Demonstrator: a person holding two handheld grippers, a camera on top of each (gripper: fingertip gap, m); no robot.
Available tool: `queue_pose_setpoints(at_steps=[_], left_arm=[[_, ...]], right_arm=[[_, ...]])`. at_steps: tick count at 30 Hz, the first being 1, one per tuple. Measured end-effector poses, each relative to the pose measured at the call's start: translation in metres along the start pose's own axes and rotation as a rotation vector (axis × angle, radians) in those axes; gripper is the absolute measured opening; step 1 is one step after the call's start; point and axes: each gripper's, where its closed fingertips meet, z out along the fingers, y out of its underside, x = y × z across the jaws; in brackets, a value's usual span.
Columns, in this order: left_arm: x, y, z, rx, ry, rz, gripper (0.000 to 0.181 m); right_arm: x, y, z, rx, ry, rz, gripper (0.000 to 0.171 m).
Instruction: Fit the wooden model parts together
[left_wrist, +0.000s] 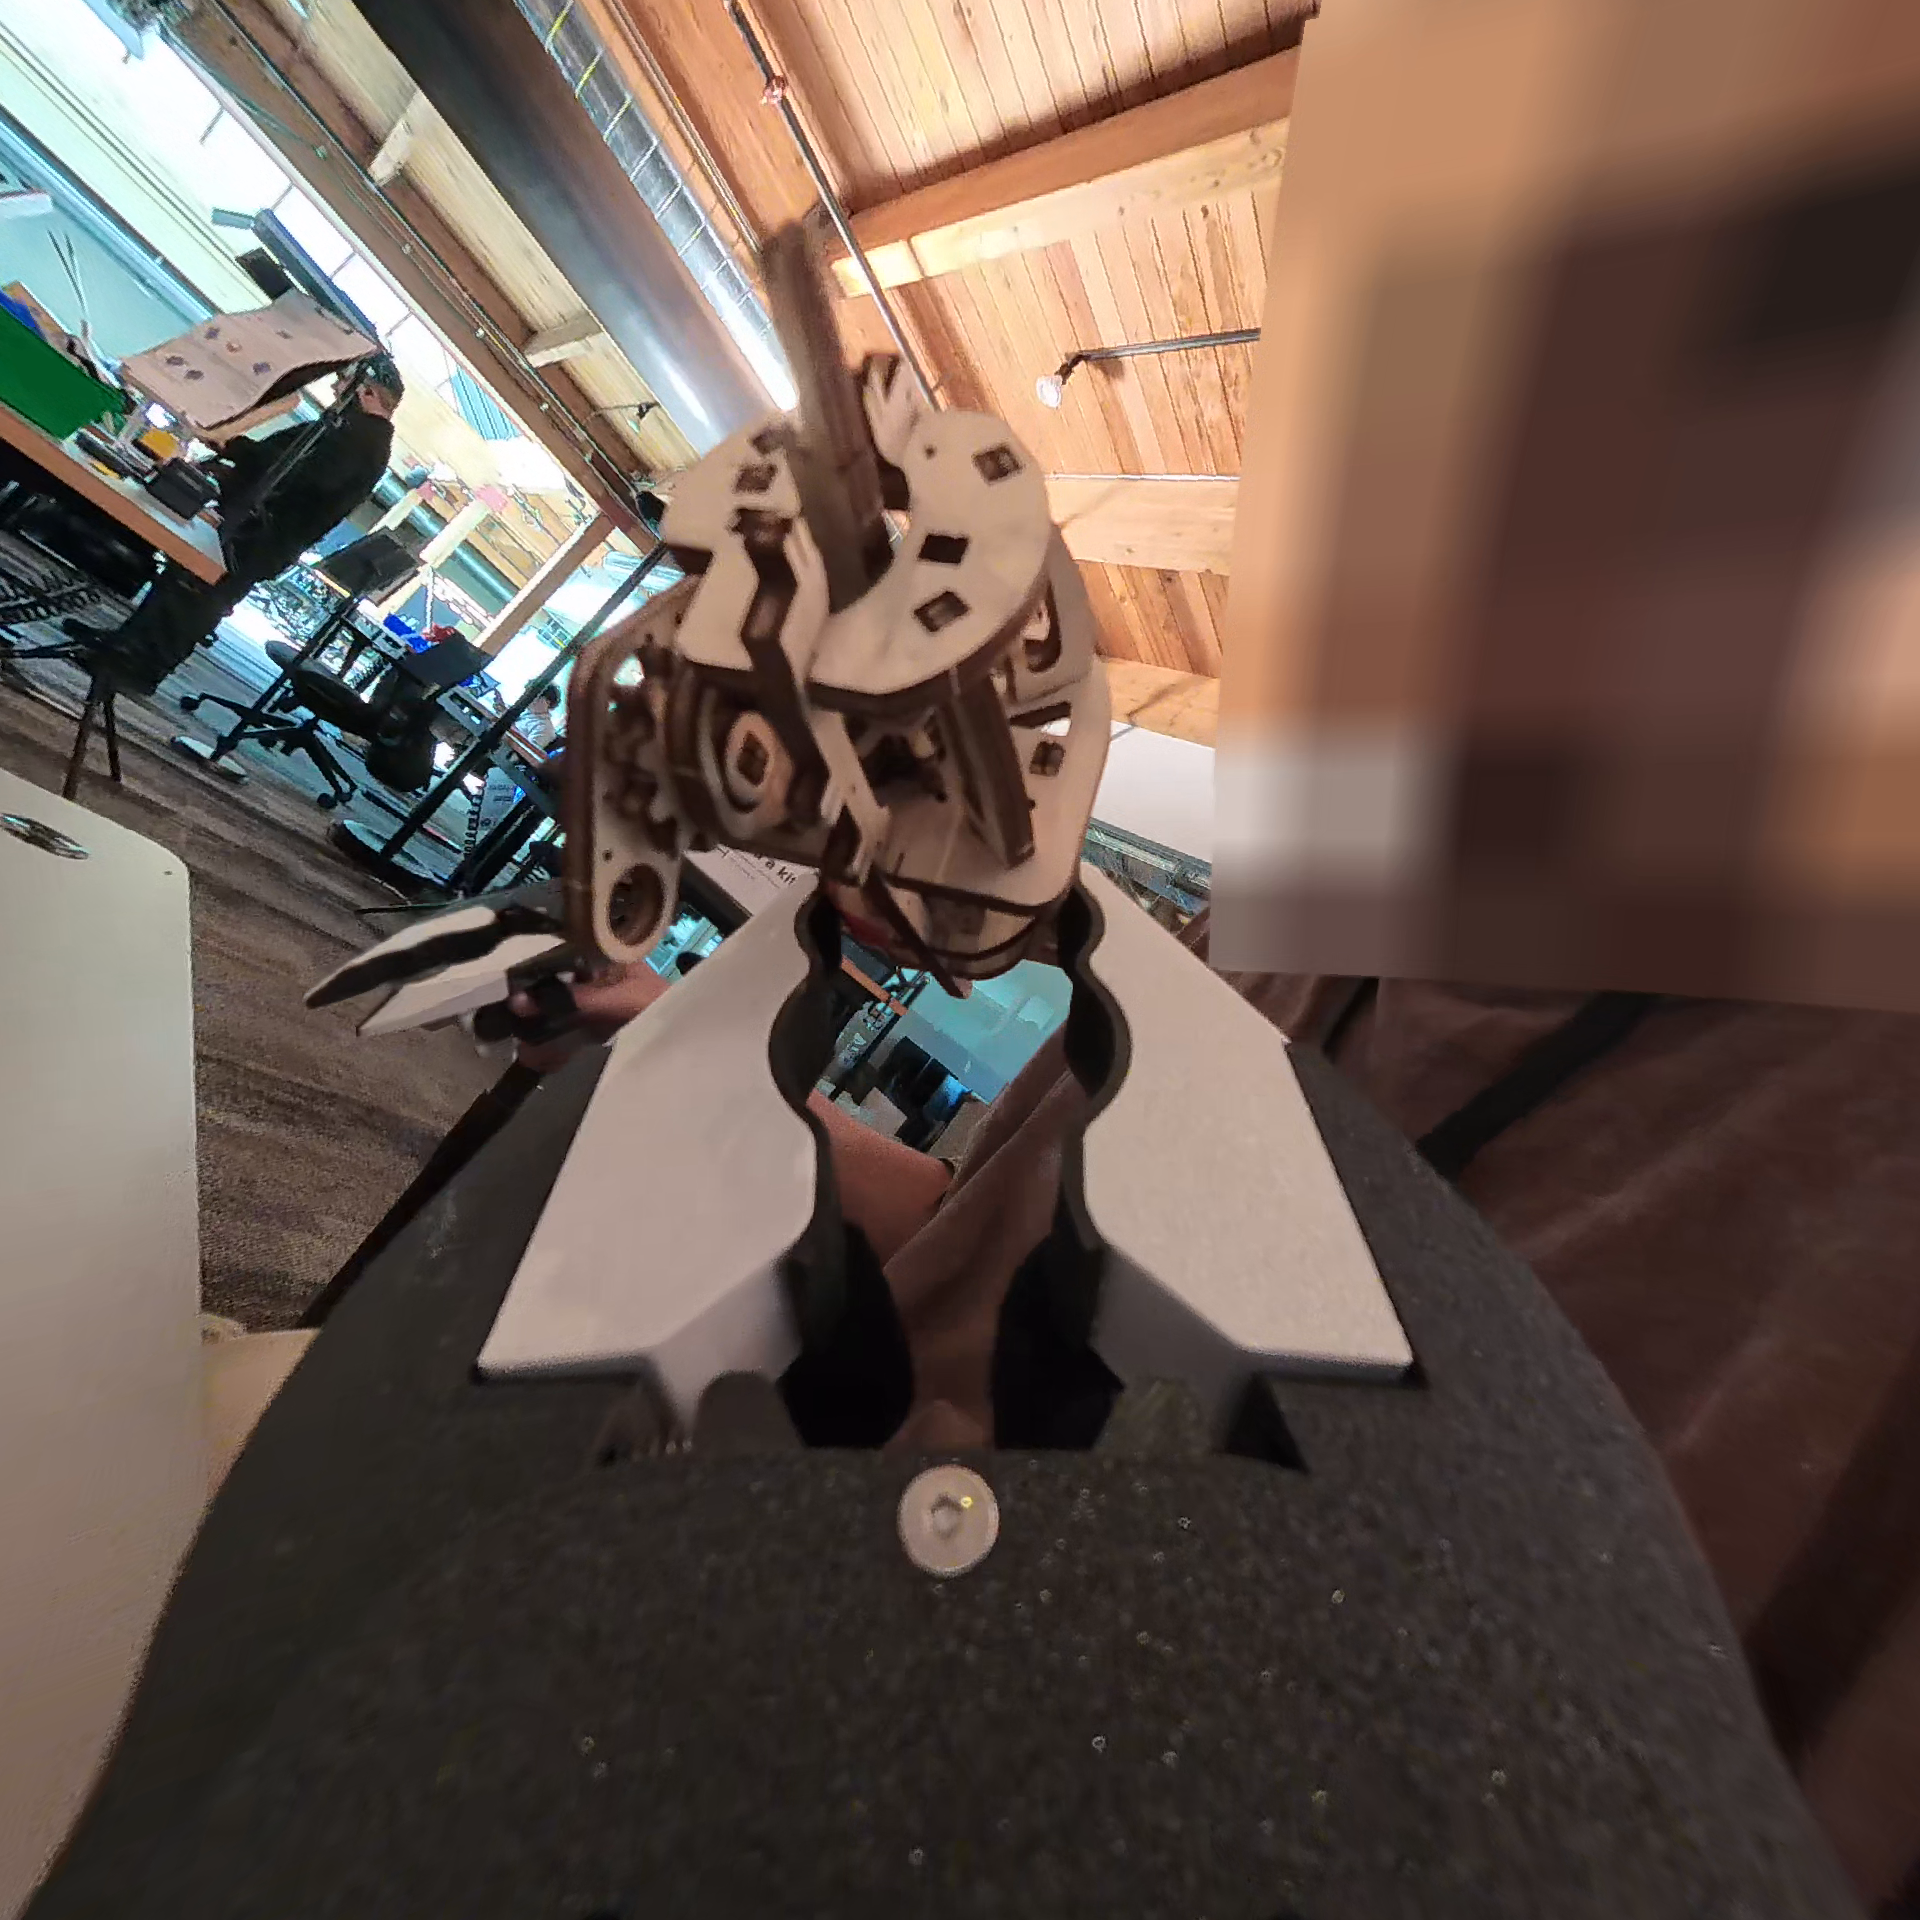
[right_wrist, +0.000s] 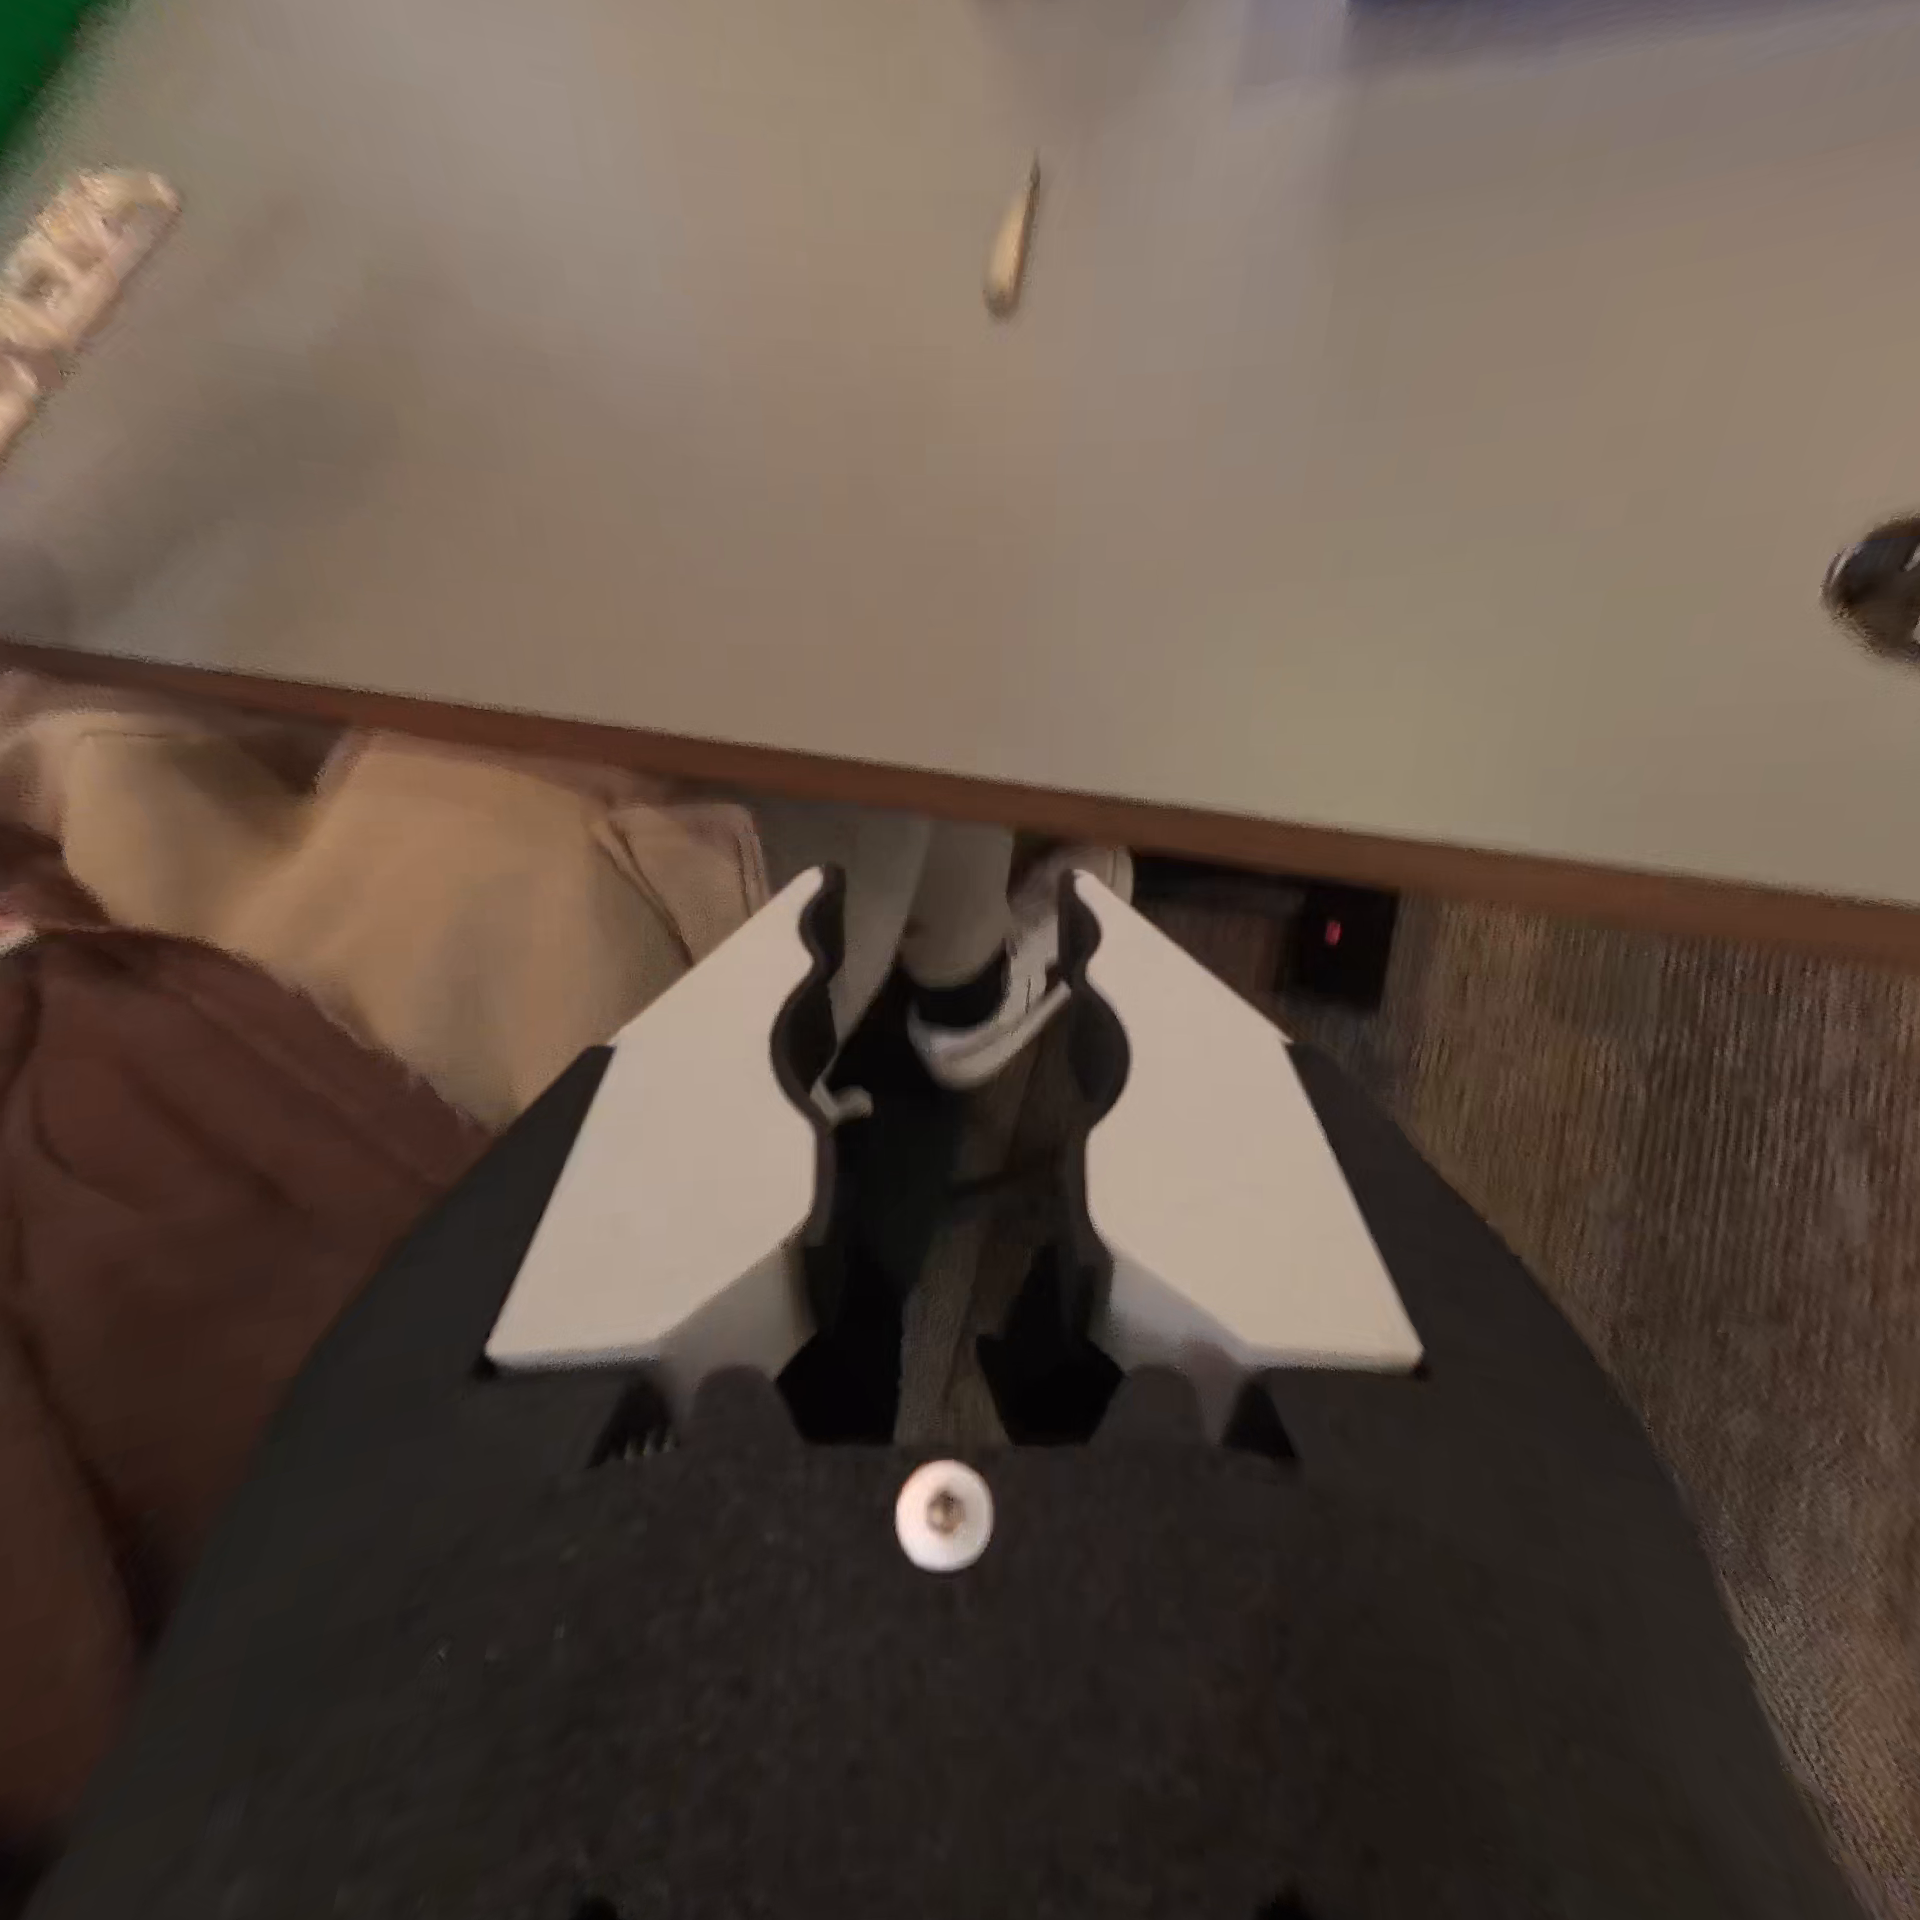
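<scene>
The left claw (left_wrist: 940, 930) grips the pale laser-cut wooden model assembly (left_wrist: 852, 675) aloft. The right claw (right_wrist: 945, 935) hangs open and empty over the grey surface (right_wrist: 727, 436); next it likely must fetch the small wooden piece (right_wrist: 1013, 244)

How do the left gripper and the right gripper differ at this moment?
The left gripper is shut on the wooden model; the right gripper is open and holds nothing. The left gripper tilts upward, toward the wooden ceiling; the right gripper points down, past the edge of the grey table toward the carpet. They share the same build: white fingers on a black body.
</scene>
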Motion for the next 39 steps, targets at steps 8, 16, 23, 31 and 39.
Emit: queue_pose_setpoints(at_steps=[8, 16, 23, 31, 39], left_arm=[[-0.02, 0.006, 0.001, -0.003, -0.104, -0.009, 0.04], [-0.059, 0.038, -0.016, -0.053, -0.4, 0.009, 0.039], [-0.031, 0.088, -0.011, -0.026, -0.453, 0.004, 0.039], [-0.007, 0.139, 0.021, -0.07, -0.437, 0.063, 0.039], [-0.041, 0.145, 0.049, -0.117, -0.46, 0.061, 0.04]], right_arm=[[0.008, 0.066, 0.025, -0.369, 0.073, -0.026, 0.029], [-0.046, 0.209, 0.006, -1.046, -0.22, 0.05, 0.021], [-0.053, 0.265, -0.024, -1.124, -0.241, 0.055, 0.022], [-0.015, 0.269, 0.019, -0.744, -0.119, 0.14, 0.037], [0.17, 0.319, 0.222, -0.323, 0.281, 0.48, 0.042]])
